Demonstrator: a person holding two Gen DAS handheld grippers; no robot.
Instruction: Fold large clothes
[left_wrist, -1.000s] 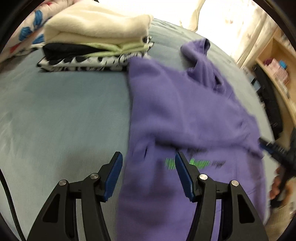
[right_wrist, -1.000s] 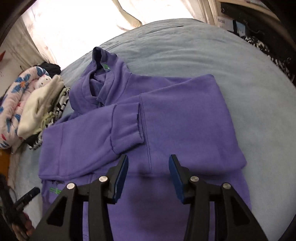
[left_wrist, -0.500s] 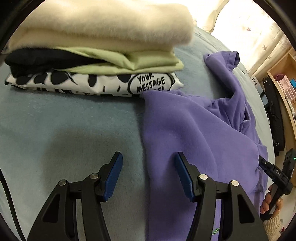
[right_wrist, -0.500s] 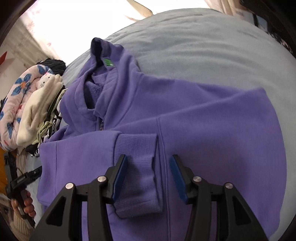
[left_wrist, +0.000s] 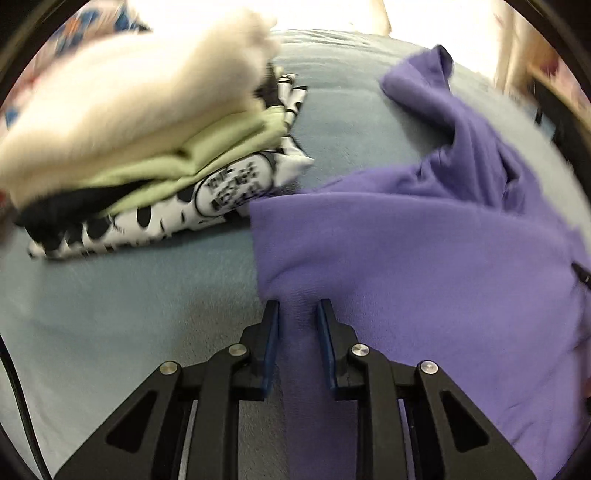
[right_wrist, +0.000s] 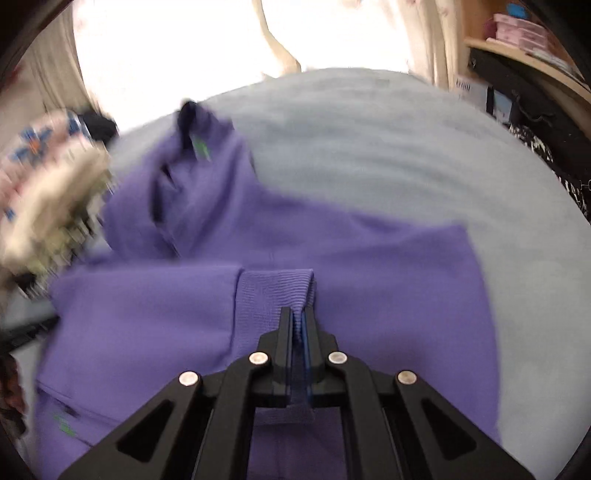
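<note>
The soft purple fleece hoodie (left_wrist: 424, 258) lies spread on the grey-blue bed cover (left_wrist: 110, 302), beside a stack of 4 folded garments (left_wrist: 147, 147) topped by fluffy cream fabric. The left gripper (left_wrist: 297, 314), its 2 blue-padded fingers narrowly apart, pinches the hoodie's left edge. The right gripper (right_wrist: 298, 321) is clamped tight on the hoodie's ribbed cuff (right_wrist: 273, 295).

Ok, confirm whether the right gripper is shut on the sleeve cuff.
Yes, the right gripper is clamped on the ribbed cuff of the purple hoodie.

Print on the black-and-white folded garment (left_wrist: 225, 192) is too blurred to read.
</note>
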